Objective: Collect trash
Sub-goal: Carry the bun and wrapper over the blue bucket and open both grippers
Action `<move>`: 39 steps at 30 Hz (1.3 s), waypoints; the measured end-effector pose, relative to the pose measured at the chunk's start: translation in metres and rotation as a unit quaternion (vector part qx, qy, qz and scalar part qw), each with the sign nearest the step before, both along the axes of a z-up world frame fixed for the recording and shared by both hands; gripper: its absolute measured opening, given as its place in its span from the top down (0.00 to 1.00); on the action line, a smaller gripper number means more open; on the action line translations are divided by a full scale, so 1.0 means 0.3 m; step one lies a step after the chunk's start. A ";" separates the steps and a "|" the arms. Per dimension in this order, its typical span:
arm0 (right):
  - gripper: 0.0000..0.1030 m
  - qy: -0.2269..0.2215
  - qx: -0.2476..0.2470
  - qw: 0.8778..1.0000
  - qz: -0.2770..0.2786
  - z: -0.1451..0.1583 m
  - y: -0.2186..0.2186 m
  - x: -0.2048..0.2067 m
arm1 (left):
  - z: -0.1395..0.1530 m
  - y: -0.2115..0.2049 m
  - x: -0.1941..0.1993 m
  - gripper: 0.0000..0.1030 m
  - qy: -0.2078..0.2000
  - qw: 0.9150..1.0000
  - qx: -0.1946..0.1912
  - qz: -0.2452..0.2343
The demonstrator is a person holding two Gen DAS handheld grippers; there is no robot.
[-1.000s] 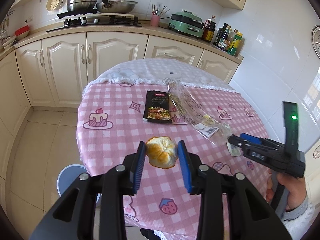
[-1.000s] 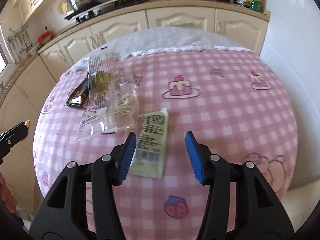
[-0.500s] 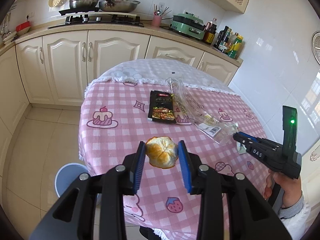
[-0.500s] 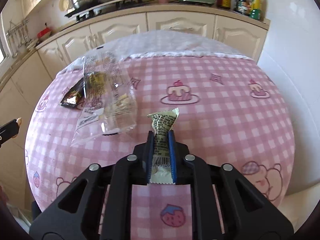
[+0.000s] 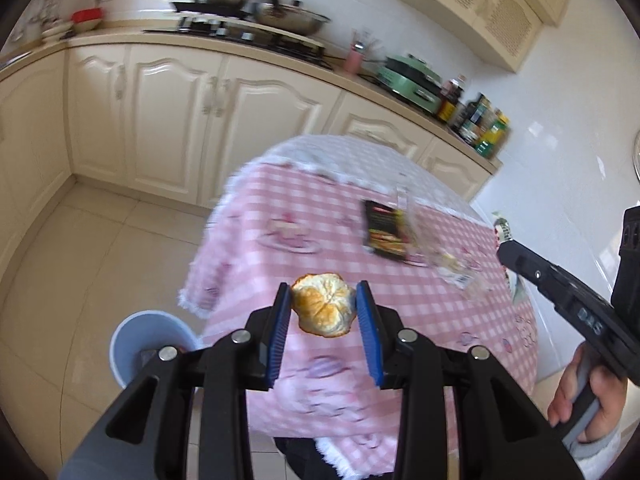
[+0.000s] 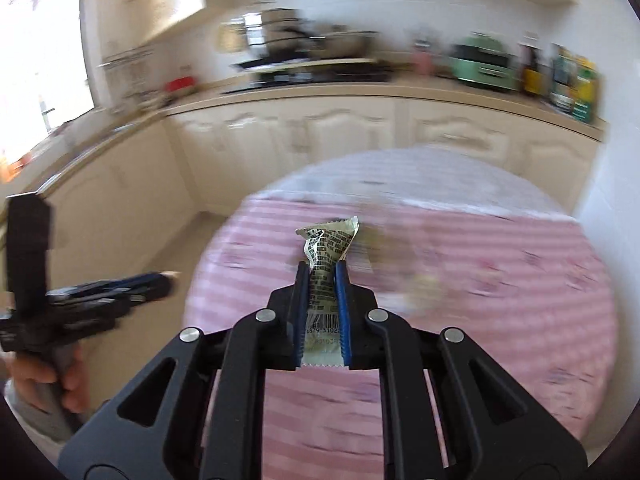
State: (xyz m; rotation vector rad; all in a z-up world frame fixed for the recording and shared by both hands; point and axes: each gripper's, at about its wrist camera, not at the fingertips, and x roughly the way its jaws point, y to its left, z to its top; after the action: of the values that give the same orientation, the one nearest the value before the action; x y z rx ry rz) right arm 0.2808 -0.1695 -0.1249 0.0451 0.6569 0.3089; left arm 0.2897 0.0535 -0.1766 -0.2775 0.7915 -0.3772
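My left gripper (image 5: 323,308) is shut on an orange peel (image 5: 323,310) and holds it in the air above the table's near left edge. My right gripper (image 6: 322,280) is shut on a pale green snack wrapper (image 6: 326,256), lifted off the table; it also shows in the left wrist view (image 5: 502,229). A black snack packet (image 5: 386,236) and a clear plastic bag (image 5: 444,258) lie on the pink checked tablecloth (image 5: 400,312). A light blue bin (image 5: 150,344) stands on the floor to the left of the table, below the left gripper.
Cream kitchen cabinets (image 5: 172,120) run behind the table, with a stove and pots (image 5: 248,12), a green appliance (image 5: 412,82) and bottles (image 5: 486,128) on the counter. A white tiled wall (image 5: 560,168) is to the right. Tiled floor (image 5: 80,260) lies to the left.
Both grippers have lifted and swung left with their loads. The right gripper shut on the wrapper a second ago and raised it. The bin shows more fully.
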 end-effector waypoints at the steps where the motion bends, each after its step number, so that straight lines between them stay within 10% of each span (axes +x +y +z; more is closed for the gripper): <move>1: 0.87 0.004 0.003 1.000 0.017 -0.010 0.048 0.014 | -0.007 0.037 -0.005 0.69 0.002 1.000 0.000 0.010; 9: 0.87 0.084 0.009 0.982 0.167 -0.245 0.588 0.160 | -0.169 0.402 -0.042 0.69 0.050 0.991 0.031 0.124; 18: 0.87 0.150 -0.047 0.967 0.203 -0.559 0.914 0.304 | -0.460 0.648 0.080 0.69 0.140 0.974 0.012 0.177; 27: 0.87 0.194 -0.090 0.960 0.180 -0.783 0.929 0.403 | -0.652 0.666 0.239 0.67 0.185 0.967 0.010 0.175; 30: 0.87 0.193 -0.096 0.962 0.170 -0.798 0.904 0.409 | -0.674 0.651 0.269 0.45 0.193 0.966 0.008 0.173; 39: 0.87 0.212 -0.094 0.959 0.164 -0.831 0.884 0.422 | -0.701 0.664 0.245 0.41 0.205 0.960 0.028 0.191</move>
State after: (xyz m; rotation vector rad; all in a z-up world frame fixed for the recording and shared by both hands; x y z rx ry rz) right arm 0.4073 0.0956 -0.3742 -0.1861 1.1223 0.5637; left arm 0.3633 0.2529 -0.3869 -0.4558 1.1275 0.0733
